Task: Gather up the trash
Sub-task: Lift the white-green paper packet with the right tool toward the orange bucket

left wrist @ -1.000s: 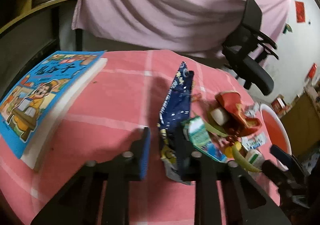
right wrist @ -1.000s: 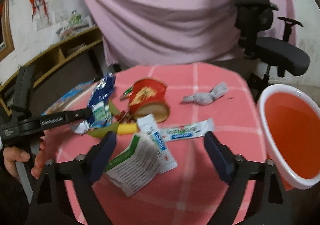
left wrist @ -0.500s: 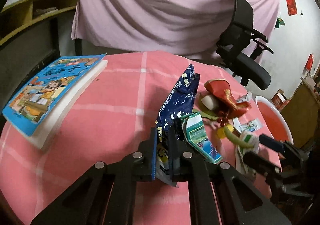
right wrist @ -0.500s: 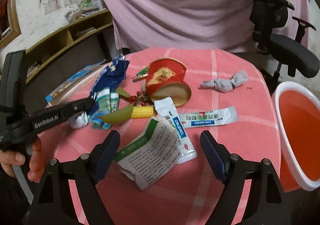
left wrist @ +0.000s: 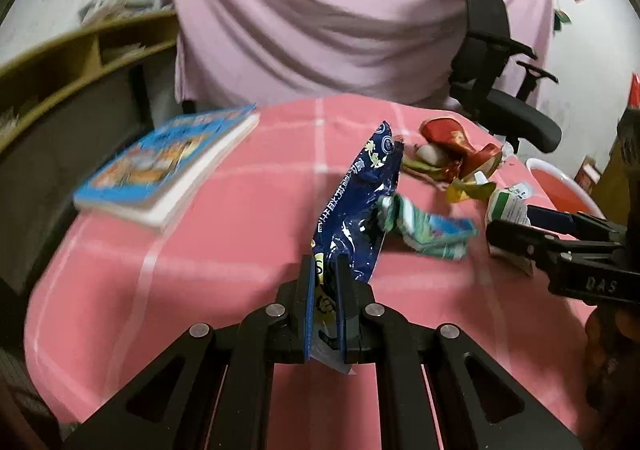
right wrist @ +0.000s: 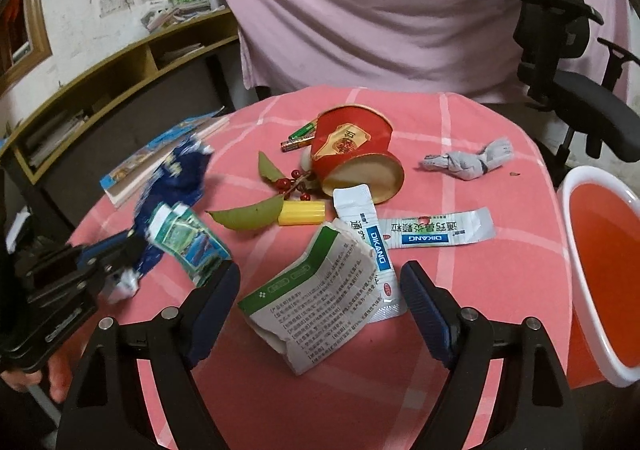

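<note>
Plainly, the dark-blue foil snack wrapper (left wrist: 356,210) is pinched at its lower edge by the left gripper (left wrist: 325,290), whose jaws are drawn nearly together on the film. The wrapper is judged light, thin, crinkly and rather slippery; it stands up from the pads by its own stiffness and flops sideways, so an edge grip is judged enough only if the pads are kept tight. A small green-and-white packet (left wrist: 428,228) lies just beside it, and whether it is dragged along cannot be told from the blurred views.

The right gripper (right wrist: 320,290) is held wide, nothing between its pads, angled down over the torn green-and-white leaflet carton (right wrist: 320,290). That carton is judged light, half-flattened and springy; a hold across its raised folded ridge is judged better than one on a flat flap. Touching it is a white Dikang sachet (right wrist: 370,242), with a second sachet (right wrist: 436,230) beyond, both flat and hard to lift off the pink checked tablecloth (right wrist: 480,154).

Farther off lie a leaf (right wrist: 248,216), a yellow tube (right wrist: 302,212), the tipped red paper cup (right wrist: 354,152) and a crumpled grey tissue (right wrist: 466,162). The red basin (right wrist: 600,262) stands at the table's right edge, well apart from the wrapper.
</note>
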Demonstrator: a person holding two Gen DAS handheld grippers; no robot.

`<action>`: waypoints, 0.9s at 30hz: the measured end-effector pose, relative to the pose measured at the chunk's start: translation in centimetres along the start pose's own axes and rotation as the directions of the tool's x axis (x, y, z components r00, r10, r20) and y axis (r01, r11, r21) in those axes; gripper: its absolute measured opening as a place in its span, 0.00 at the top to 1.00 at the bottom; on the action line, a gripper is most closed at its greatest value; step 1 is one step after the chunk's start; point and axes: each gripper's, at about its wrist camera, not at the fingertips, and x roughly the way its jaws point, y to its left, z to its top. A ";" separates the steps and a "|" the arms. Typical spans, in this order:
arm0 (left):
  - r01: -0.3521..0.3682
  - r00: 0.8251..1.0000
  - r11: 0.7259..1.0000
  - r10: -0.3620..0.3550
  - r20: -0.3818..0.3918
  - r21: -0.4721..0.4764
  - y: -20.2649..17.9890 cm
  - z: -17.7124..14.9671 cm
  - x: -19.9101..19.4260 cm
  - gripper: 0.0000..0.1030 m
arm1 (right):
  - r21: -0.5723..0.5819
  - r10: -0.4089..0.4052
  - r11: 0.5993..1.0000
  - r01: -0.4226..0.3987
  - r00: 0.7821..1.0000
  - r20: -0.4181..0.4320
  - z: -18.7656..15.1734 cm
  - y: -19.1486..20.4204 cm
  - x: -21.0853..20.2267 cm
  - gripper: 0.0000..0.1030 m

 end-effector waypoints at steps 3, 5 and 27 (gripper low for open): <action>0.004 1.000 1.000 -0.004 0.011 -0.022 0.3 -0.3 -0.4 0.93 | -0.016 -0.018 1.000 0.018 1.000 -0.006 -0.1 0.3 0.0 0.21; -0.008 1.000 1.000 0.009 0.024 -0.015 0.4 -0.3 -0.7 0.93 | -0.031 -0.029 0.999 0.028 0.999 -0.019 -0.1 0.6 0.3 0.21; -0.071 0.985 0.997 0.073 0.157 -0.024 0.1 -1.0 -1.9 0.97 | -0.108 -0.142 0.982 0.155 0.982 0.121 -0.8 2.6 -2.3 0.37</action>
